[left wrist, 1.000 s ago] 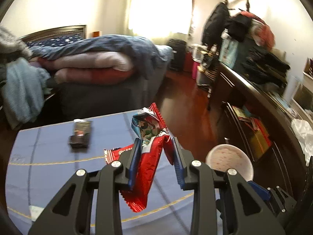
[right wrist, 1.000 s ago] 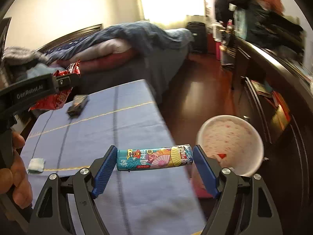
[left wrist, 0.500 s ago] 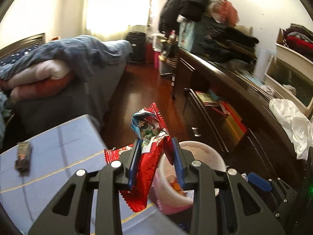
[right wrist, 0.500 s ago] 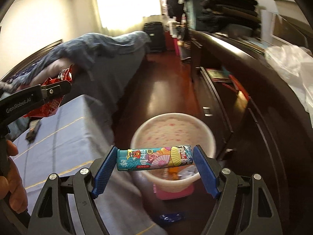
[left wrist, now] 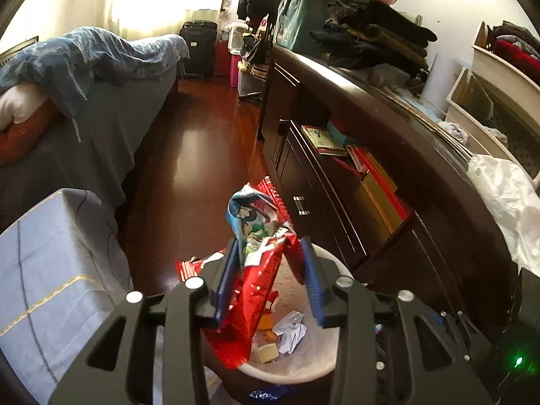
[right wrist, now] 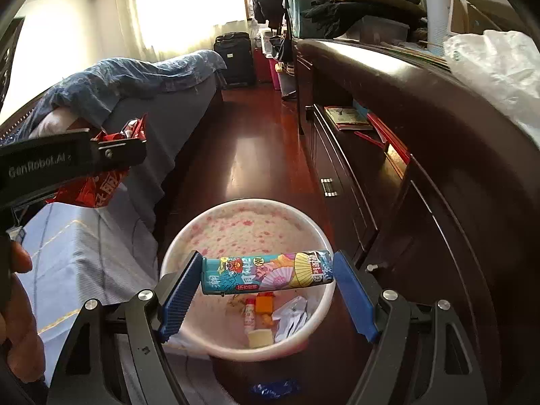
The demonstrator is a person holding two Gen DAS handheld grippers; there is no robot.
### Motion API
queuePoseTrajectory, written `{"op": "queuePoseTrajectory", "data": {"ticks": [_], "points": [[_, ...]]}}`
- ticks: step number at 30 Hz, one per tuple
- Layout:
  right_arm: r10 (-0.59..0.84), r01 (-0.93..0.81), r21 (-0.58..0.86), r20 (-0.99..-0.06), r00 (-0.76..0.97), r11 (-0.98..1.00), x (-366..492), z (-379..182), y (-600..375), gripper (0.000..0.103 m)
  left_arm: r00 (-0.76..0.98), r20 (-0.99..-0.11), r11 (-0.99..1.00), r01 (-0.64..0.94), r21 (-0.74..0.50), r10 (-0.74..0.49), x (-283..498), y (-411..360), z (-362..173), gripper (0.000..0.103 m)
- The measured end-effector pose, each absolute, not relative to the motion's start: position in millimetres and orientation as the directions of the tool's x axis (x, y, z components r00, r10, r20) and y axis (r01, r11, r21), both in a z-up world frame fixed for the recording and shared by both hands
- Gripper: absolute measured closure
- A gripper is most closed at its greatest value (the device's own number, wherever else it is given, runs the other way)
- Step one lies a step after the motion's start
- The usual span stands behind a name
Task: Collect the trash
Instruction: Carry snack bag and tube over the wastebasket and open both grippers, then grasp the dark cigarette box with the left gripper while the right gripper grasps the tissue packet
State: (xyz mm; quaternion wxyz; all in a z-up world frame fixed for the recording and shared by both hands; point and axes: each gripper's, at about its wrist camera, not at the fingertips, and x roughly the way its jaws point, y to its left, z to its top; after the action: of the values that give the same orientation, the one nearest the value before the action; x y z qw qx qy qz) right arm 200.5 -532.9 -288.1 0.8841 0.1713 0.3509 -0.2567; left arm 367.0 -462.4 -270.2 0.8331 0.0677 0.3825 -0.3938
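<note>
My left gripper (left wrist: pixel 268 281) is shut on crumpled snack wrappers (left wrist: pixel 260 270), red with a pale blue one on top, held over the near rim of a white, pink-speckled trash bin (left wrist: pixel 303 371). My right gripper (right wrist: pixel 266 278) is shut on a colourful printed tube (right wrist: pixel 266 271), held crosswise above the same bin (right wrist: pixel 243 222). Several bits of trash (right wrist: pixel 266 317) lie at the bin's bottom. The left gripper and its red wrappers (right wrist: pixel 91 185) show at the left of the right wrist view.
A table with a light blue cloth (left wrist: pixel 44 276) stands left of the bin. A dark wooden cabinet (left wrist: pixel 354 175) runs along the right. A bed (left wrist: pixel 84 101) is at the far left across a wood floor. A blue wrapper (right wrist: pixel 273 388) lies on the floor by the bin.
Both grippers have swung right from over the table to above the bin, carrying their items. The bin now looks nearer and lower in both views.
</note>
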Motion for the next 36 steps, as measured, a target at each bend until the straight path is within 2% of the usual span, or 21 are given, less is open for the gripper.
{"op": "queuePoseTrajectory", "data": {"ticks": [2, 6, 10, 11, 24, 36], "points": [[-0.345, 0.579, 0.108, -0.709, 0.614, 0.808, 206.8, -294.0, -535.8, 0.024, 0.389, -0.697, 0.677, 0.712, -0.188, -0.602, 372.0, -469.6, -274.8, 0.057], [-0.369, 0.591, 0.082, -0.711, 0.599, 0.802, 216.3, -304.5, -539.0, 0.024, 0.38, -0.694, 0.667, 0.72, -0.195, -0.612, 378.7, -478.8, -280.5, 0.034], [-0.384, 0.597, 0.067, -0.708, 0.593, 0.799, 218.2, -307.6, -540.5, 0.023, 0.384, -0.683, 0.657, 0.73, -0.187, -0.621, 379.8, -479.3, -277.7, 0.029], [-0.387, 0.598, 0.067, -0.705, 0.595, 0.798, 217.5, -307.1, -540.4, 0.022, 0.387, -0.68, 0.659, 0.728, -0.189, -0.623, 380.5, -477.5, -276.7, 0.024], [-0.349, 0.569, 0.083, -0.714, 0.607, 0.818, 201.4, -286.2, -516.6, 0.021, 0.459, -0.648, 0.707, 0.684, -0.179, -0.608, 371.0, -422.9, -249.7, 0.018], [-0.214, 0.393, 0.115, -0.683, 0.698, 0.913, 189.3, -241.0, -435.4, 0.018, 0.65, -0.633, 0.875, 0.476, -0.092, -0.421, 349.2, -284.6, -225.5, 0.008]]}}
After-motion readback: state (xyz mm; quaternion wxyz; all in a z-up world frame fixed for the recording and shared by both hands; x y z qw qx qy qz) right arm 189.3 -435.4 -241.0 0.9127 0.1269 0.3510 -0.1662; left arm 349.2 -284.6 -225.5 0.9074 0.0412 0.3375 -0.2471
